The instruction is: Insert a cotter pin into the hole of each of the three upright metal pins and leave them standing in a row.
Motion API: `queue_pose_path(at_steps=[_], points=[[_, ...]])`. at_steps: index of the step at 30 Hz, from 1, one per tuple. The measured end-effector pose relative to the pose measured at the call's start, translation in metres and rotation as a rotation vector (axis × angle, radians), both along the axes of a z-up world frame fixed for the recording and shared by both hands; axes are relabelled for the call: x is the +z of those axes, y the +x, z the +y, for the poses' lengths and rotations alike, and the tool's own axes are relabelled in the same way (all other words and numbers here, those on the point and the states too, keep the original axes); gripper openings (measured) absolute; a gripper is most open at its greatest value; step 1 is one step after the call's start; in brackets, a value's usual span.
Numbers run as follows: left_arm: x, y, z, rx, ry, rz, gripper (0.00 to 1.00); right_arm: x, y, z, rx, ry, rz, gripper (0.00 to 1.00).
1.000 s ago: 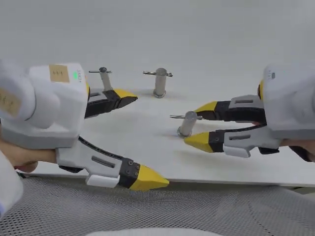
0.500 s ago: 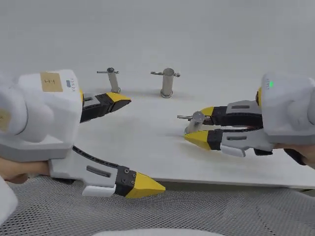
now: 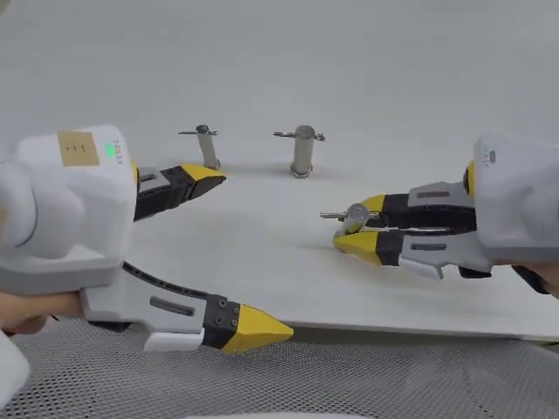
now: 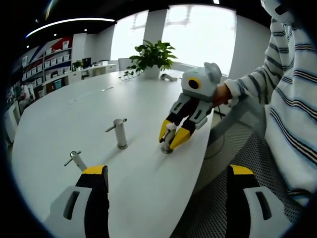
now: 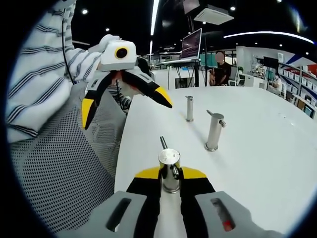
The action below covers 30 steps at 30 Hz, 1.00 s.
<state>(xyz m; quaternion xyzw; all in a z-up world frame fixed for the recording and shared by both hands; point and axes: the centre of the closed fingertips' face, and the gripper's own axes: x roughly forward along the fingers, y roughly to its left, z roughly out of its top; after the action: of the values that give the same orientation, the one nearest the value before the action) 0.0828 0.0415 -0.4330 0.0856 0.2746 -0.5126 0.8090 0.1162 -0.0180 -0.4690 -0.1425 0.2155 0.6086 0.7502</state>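
Three metal pins stand on the white table (image 3: 262,262), each with a cotter pin through its top. The thin far-left pin (image 3: 206,146) (image 4: 75,159) (image 5: 189,108) and the thicker middle pin (image 3: 303,151) (image 4: 119,133) (image 5: 214,130) are upright in a row at the back. My right gripper (image 3: 354,225) (image 5: 170,174) (image 4: 172,137) is shut on the near metal pin (image 3: 356,213) (image 5: 169,169) (image 4: 169,140), whose cotter pin (image 3: 333,215) sticks out to the left. My left gripper (image 3: 249,253) (image 4: 168,171) (image 5: 124,74) hangs wide open at the table's front left, holding nothing.
The table's front edge (image 3: 393,327) runs just below the grippers, with a grey mesh chair back (image 3: 367,375) under it. A striped sleeve (image 4: 292,99) shows on the right. A potted plant (image 4: 151,57) stands at the table's far end.
My right gripper's jaws have gone from open around the near pin to shut on it. The left gripper stayed open and barely moved; the camera shifted slightly.
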Motion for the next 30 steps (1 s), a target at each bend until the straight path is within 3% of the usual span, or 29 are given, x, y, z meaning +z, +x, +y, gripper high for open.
queue_pose_path(at_steps=[4,6,12,22,24,27,30], points=[[0.000,0.001,0.002,0.010,0.001,0.000,0.99,0.001,0.002,0.000,-0.008,-0.006,-0.010,0.08],[0.001,0.001,0.002,0.012,0.002,0.001,0.99,0.001,0.002,0.001,-0.018,-0.016,0.013,0.08],[0.000,0.000,0.004,0.020,0.008,0.001,0.99,0.012,0.008,0.001,-0.003,-0.014,-0.028,0.08],[0.002,0.006,0.021,0.089,0.011,-0.001,0.99,0.033,0.051,-0.026,-0.110,0.011,-0.080,0.08],[0.003,0.006,0.024,0.098,0.011,-0.001,0.99,0.033,0.057,-0.032,-0.120,0.007,-0.084,0.08],[0.003,0.008,0.031,0.121,0.017,-0.002,0.99,0.031,0.079,-0.052,-0.163,0.014,-0.075,0.08],[0.004,0.010,0.038,0.151,0.016,-0.005,0.99,0.029,0.088,-0.063,-0.176,-0.001,-0.080,0.08]])
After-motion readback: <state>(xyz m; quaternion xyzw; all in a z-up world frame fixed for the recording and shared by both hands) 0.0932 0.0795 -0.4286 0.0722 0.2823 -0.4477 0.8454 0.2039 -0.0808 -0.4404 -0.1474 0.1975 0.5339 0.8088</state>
